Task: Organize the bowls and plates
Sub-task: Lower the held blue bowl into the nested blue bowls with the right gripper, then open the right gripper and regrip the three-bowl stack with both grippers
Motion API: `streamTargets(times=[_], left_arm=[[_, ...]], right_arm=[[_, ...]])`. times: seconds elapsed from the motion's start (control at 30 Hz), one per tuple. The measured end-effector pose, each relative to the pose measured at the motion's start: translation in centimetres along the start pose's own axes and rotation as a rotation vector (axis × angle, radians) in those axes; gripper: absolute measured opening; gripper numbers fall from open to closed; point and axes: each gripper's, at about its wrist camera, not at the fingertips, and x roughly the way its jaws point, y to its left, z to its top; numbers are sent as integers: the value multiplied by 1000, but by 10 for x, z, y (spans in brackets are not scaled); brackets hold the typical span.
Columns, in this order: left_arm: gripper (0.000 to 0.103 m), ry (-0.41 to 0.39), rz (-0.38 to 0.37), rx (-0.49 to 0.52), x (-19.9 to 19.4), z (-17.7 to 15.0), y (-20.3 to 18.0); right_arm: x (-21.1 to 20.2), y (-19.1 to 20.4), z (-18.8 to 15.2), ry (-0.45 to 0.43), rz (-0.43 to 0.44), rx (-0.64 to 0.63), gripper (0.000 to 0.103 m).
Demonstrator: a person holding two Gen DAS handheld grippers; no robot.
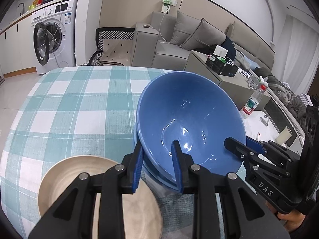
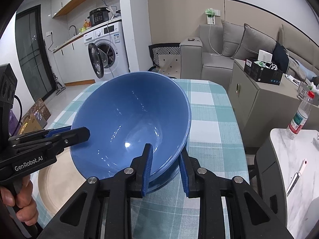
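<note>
You have both hand-held grippers, left (image 1: 158,165) and right (image 2: 166,168), clamped on opposite rims of 1 blue bowl (image 1: 189,123), tilted just above the surface (image 1: 79,99), beige plate (image 1: 65,171) immediately beside the left.

Left gripper (image 1: 158,164) clamped on blue bowl (image 1: 191,119) rim, right gripper (image 1: 242,144) gripping opposite edge; beige plate (image 1: 65,179) beside, on checked tablecloth (image 1: 79,103).

Two blue bowls (image 1: 191,119) – one beige plate (image 1: 65,171).
</note>
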Motion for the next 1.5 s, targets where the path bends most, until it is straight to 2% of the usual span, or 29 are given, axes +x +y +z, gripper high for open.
streamTargets(times=[0.73,1.03,1.5], left_arm=[[27,36,11,7,10,-5,4],[28,39,-5,10,8,-6,5],[29,47,24,13,11,-8,9]], right_arm=[[9,5,-7,34,-6,-32,35],[11,10,-9,47,-57,-73,42],[13,7,-10,43,-53,-74,53]])
